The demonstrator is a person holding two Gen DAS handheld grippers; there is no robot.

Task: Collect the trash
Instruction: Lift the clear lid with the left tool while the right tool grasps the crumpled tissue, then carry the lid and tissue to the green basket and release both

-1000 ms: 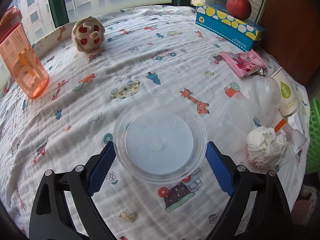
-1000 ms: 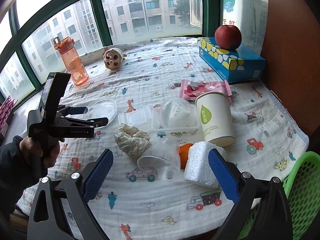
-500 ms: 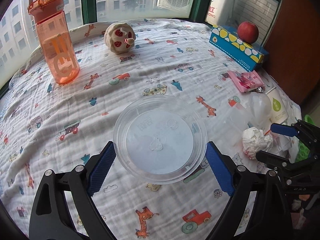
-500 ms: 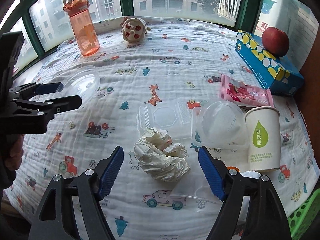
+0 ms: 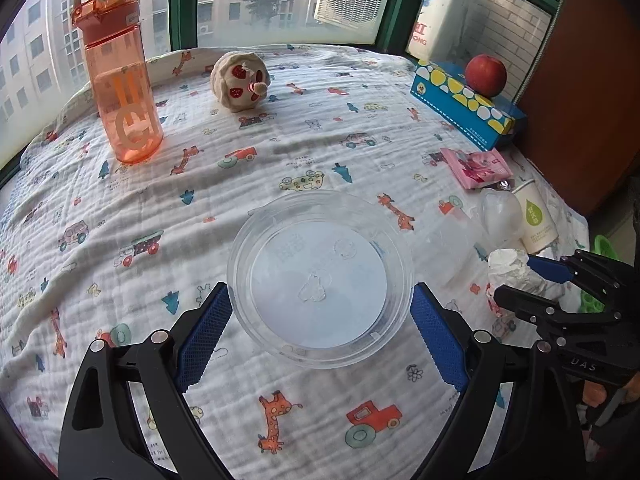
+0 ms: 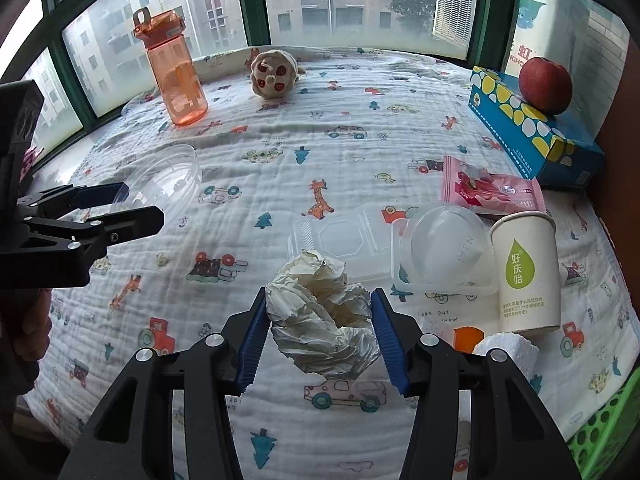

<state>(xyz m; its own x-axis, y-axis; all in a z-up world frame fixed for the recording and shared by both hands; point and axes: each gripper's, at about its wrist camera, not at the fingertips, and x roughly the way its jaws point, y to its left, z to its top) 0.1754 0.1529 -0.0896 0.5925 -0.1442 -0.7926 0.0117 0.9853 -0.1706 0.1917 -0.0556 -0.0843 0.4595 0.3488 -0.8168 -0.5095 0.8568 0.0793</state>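
Observation:
My left gripper [image 5: 320, 320] is shut on a clear round plastic lid [image 5: 320, 280] and holds it above the printed cloth; the lid also shows in the right wrist view [image 6: 164, 182]. My right gripper [image 6: 320, 332] is closed on a crumpled ball of white paper [image 6: 324, 316], its blue pads against both sides; the ball also shows in the left wrist view [image 5: 510, 270]. More trash lies to the right: a clear clamshell box [image 6: 332, 236], a clear container with a domed lid [image 6: 444, 252], a paper cup [image 6: 526, 272], a pink wrapper [image 6: 492, 192], a white foam piece [image 6: 508, 354] and an orange scrap [image 6: 468, 338].
A green basket [image 6: 604, 432] sits off the table's front right edge. An orange water bottle [image 6: 176, 76], a plush toy [image 6: 274, 74], and a blue tissue box [image 6: 528, 124] with a red apple [image 6: 546, 84] on it stand at the back.
My right gripper moved in over the crumpled paper and closed its pads on it. My left gripper, still holding the lid, rose and pulled back left.

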